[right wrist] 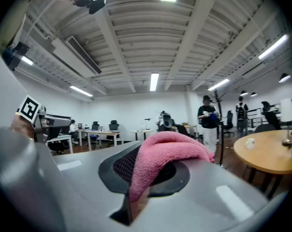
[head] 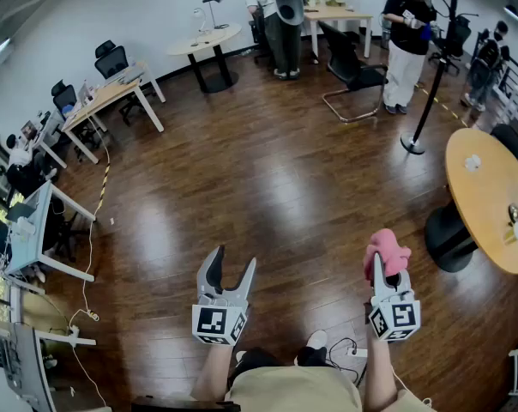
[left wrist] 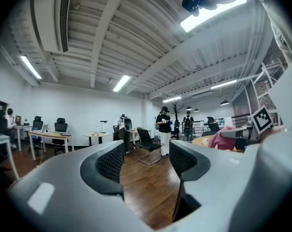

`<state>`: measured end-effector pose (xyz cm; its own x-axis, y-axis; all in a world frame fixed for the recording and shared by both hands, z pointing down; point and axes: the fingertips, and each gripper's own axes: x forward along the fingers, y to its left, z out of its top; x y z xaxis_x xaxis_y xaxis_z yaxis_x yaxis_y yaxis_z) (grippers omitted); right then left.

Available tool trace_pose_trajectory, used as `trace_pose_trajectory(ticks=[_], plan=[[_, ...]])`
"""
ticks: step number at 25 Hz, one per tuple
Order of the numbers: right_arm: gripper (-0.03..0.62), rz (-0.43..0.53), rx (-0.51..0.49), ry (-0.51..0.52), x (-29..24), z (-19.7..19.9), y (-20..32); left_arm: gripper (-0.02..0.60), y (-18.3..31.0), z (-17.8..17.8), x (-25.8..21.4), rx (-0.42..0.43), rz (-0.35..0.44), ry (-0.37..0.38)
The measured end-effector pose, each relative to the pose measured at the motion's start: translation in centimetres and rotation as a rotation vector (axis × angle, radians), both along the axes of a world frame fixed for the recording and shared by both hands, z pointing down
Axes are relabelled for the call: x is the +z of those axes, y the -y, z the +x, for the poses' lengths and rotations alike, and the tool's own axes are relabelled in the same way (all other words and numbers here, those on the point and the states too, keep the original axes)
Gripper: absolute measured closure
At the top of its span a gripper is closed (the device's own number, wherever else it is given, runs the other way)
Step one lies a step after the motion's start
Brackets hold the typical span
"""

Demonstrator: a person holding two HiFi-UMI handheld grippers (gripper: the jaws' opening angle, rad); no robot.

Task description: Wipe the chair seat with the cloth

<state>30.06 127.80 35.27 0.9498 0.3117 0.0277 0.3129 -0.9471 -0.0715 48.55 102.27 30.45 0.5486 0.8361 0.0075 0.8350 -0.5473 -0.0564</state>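
A pink cloth [head: 387, 252] is pinched in my right gripper [head: 384, 269], which is shut on it and held up over the wooden floor at the lower right of the head view. In the right gripper view the cloth [right wrist: 167, 151] drapes over the closed jaws. My left gripper [head: 230, 267] is open and empty, level with the right one; its jaws stand apart in the left gripper view [left wrist: 146, 161]. A black chair [head: 352, 69] with a metal sled frame stands far ahead across the room, also seen in the left gripper view [left wrist: 148, 144].
A round wooden table [head: 487, 197] with a cup on it is close on the right. A person [head: 406, 39] stands beside the black chair. Desks [head: 113, 101] and office chairs line the left wall. A coat stand [head: 428, 88] rises by the round table.
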Motion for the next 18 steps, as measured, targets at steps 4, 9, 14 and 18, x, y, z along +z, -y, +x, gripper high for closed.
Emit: trace_pose_trajectory(ticks=[4,9,14,18], plan=[[0.577,-0.020,-0.146,-0.017,-1.8,5.6,8.8,0.313,8.7,0.9,-1.7,-0.081,-0.029,-0.011],[0.577,-0.037,-0.400,-0.036,-3.5,13.2,23.7,0.313,24.1,2.0,-2.5,-0.286,-0.073,-0.023],[0.577,-0.056,-0.647,-0.023,-4.0,17.8,39.8,0.319,38.7,1.5,-1.9,-0.468,-0.084,-0.025],[0.577,-0.031,-0.804,-0.023,-4.3,19.3,50.8,0.327,47.9,-0.3,-2.4,-0.586,-0.070,-0.049]])
